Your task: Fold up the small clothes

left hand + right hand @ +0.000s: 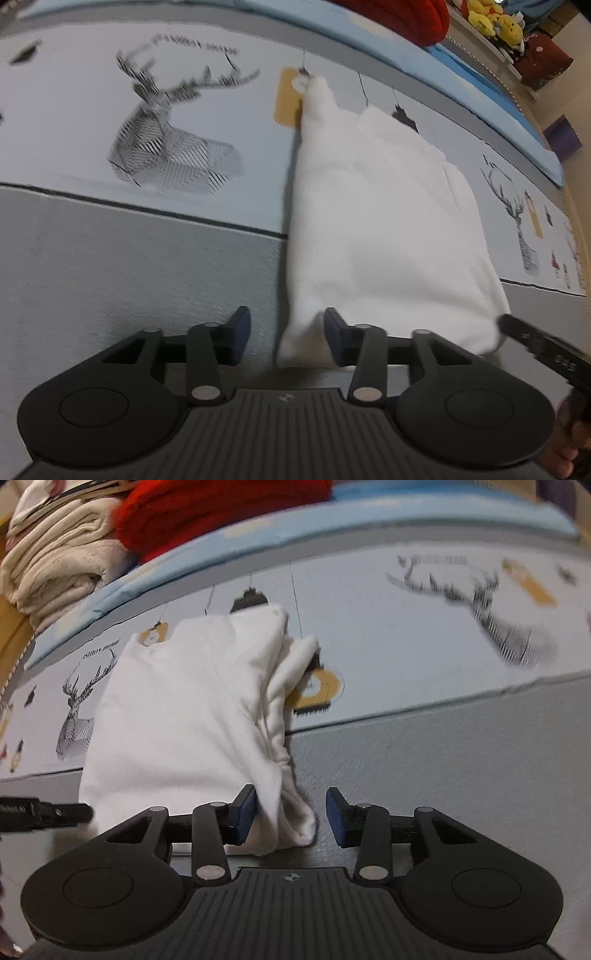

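Note:
A white garment (376,229) lies partly folded on a bed sheet printed with deer; it also shows in the right wrist view (184,716). My left gripper (288,334) is open, its jaws wide apart around the garment's near left corner, which lies between the blue pads. My right gripper (291,814) is open too, with the garment's bunched near right corner between its jaws, resting against the left pad (245,812). The tip of the right gripper shows at the right edge of the left wrist view (535,339). The tip of the left gripper shows in the right wrist view (44,812).
The sheet has a grey band (129,266) near me and a pale printed band with deer (166,140) beyond. A blue strip (332,520) borders the far side. Red fabric (207,506) and cream folded blankets (55,561) are stacked behind. Yellow plush toys (495,18) sit far right.

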Demonstrator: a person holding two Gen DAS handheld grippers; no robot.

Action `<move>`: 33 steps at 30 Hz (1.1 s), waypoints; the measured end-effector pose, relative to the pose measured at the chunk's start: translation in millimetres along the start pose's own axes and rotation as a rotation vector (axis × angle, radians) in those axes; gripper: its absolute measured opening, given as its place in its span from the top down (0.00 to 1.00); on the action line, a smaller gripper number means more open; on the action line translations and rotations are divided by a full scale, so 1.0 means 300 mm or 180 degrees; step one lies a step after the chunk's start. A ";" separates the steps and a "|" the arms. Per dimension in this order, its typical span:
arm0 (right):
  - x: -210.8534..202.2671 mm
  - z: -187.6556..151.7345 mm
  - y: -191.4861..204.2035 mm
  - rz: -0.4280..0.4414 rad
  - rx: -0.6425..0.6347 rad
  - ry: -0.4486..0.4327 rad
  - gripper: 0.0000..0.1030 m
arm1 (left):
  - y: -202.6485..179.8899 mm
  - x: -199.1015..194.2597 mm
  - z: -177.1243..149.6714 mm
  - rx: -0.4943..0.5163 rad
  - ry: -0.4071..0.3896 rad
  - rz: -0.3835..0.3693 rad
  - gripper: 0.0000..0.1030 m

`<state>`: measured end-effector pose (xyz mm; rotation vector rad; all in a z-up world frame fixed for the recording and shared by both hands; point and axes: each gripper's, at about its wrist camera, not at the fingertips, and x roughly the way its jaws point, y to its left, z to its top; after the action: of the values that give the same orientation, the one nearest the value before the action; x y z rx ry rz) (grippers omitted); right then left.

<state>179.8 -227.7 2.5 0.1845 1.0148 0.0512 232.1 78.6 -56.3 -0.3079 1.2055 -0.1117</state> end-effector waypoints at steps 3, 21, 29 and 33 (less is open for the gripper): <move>-0.070 -0.008 0.021 -0.0182 -0.0218 -0.0271 0.60 | -0.007 -0.068 -0.012 0.0032 -0.0196 0.0160 0.30; -0.647 -0.295 0.075 -0.0344 -0.0412 -0.1268 0.12 | -0.134 -0.647 -0.504 0.0749 -0.1874 0.0400 0.00; -0.576 -0.446 0.113 -0.0385 -0.0333 -0.1045 0.13 | -0.173 -0.502 -0.682 0.0629 -0.1378 0.0279 0.00; -0.534 -0.450 0.145 -0.0448 -0.0479 -0.0954 0.13 | -0.184 -0.451 -0.645 0.0721 -0.1449 0.0421 0.00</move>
<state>-17.3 -188.0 75.3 -0.0176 0.7191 -0.0277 8.0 25.6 19.6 -0.0475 0.7496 -0.0577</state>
